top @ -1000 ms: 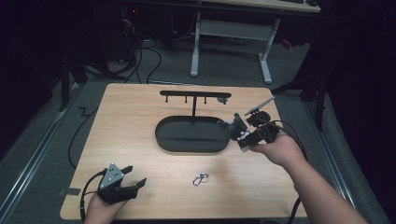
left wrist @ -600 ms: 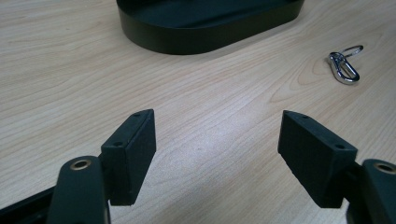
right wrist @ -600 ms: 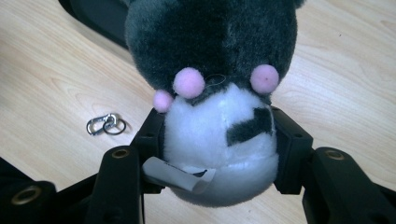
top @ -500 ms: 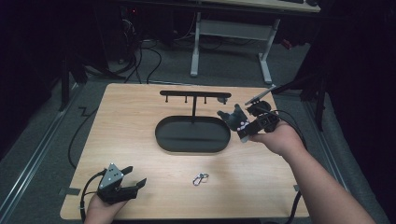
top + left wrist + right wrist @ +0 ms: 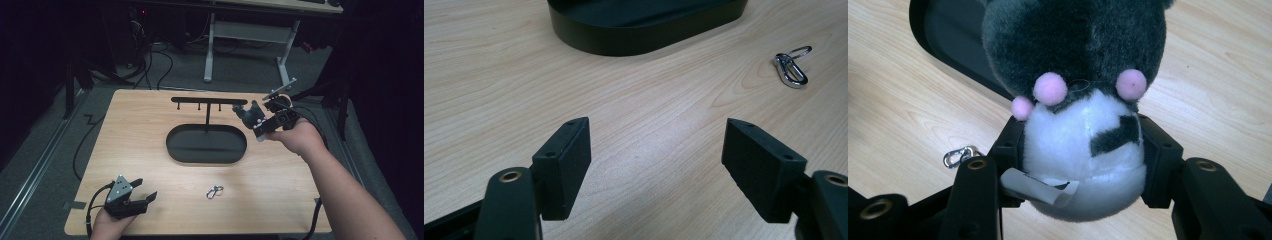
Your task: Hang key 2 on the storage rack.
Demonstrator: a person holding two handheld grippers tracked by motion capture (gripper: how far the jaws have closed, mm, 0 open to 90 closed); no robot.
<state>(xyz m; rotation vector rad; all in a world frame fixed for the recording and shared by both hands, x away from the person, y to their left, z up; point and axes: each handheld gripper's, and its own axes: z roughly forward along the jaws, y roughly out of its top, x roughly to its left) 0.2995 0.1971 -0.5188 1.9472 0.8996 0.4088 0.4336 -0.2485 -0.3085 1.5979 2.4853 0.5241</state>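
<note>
My right gripper is shut on a small plush toy, held in the air beside the right end of the black hook bar. In the right gripper view the plush toy has a dark grey upper part, a white lower part and pink pompoms, and the pads press its white part from both sides. A paper tag hangs from its underside. My left gripper rests near the table's front left corner. The left gripper stands open with bare wood between its jaws.
The bar stands on a post over a black oval base in the middle of the wooden table. A small metal clip lies in front of the base. The clip lies ahead and right of my left gripper.
My right hand has risen and moved away from the base's right rim toward the right end of the hook bar, carrying the plush toy. The left gripper has stayed put.
</note>
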